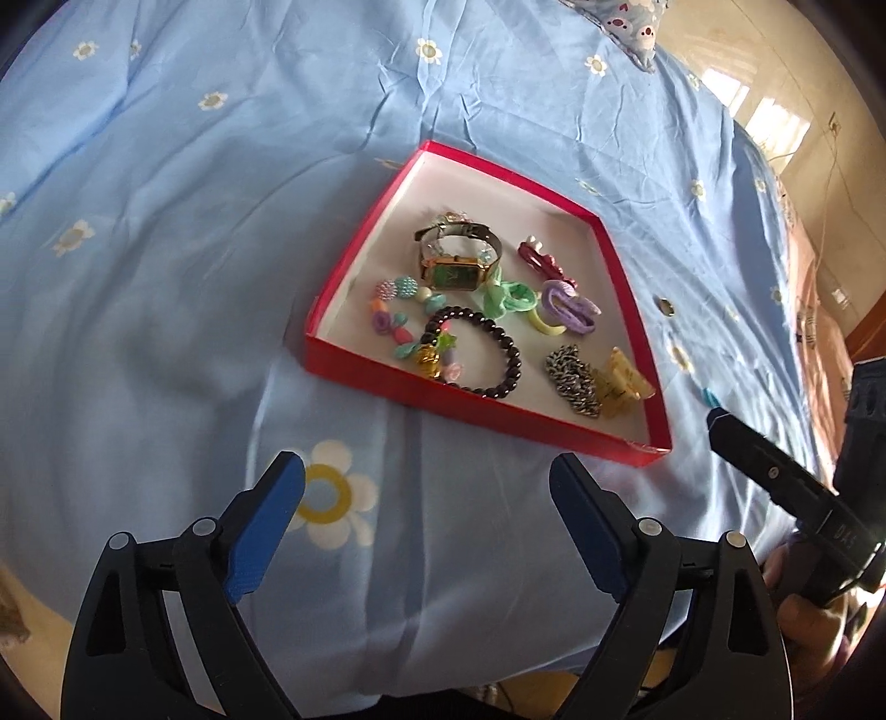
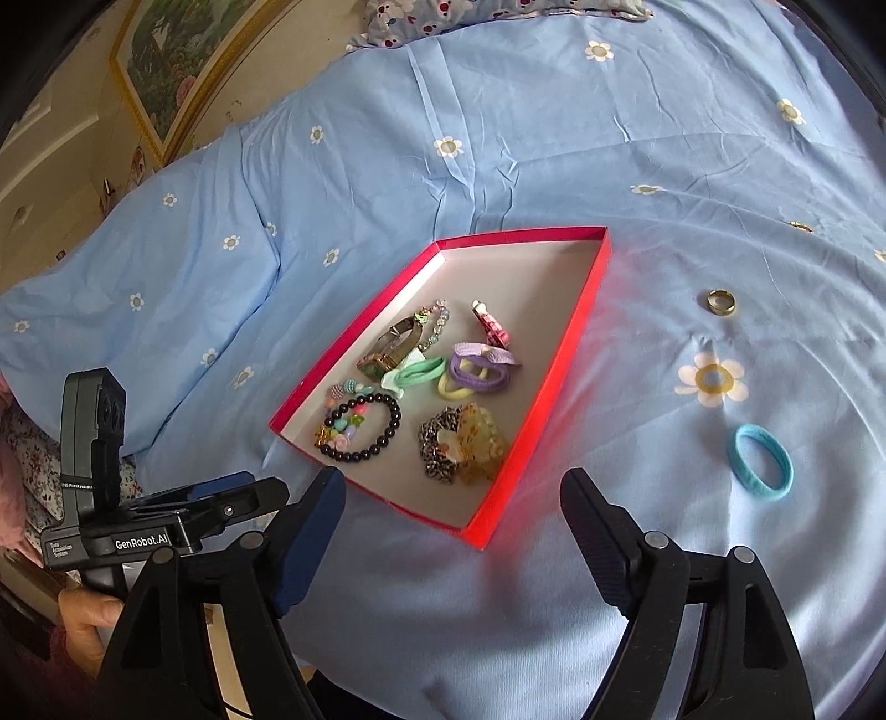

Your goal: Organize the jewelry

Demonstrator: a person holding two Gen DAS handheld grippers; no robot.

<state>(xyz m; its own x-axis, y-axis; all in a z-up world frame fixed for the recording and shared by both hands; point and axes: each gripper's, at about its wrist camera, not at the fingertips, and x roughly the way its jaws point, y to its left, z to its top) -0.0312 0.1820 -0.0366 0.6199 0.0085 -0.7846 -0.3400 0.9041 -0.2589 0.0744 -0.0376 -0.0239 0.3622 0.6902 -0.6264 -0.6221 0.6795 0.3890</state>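
A shallow red box lies on the blue bedspread, holding a gold watch, a dark bead bracelet, hair ties, a red clip, a chain and an amber claw clip. Outside it, to its right, lie a gold ring and a blue hair tie. My left gripper stands open just short of the box's near wall, nothing between its fingers. My right gripper stands open over the box's near corner, empty too.
The blue flowered bedspread is wrinkled and drops off at the near edge. A patterned pillow lies at the far end. A framed picture hangs on the wall at left. A hand holds the left gripper's handle.
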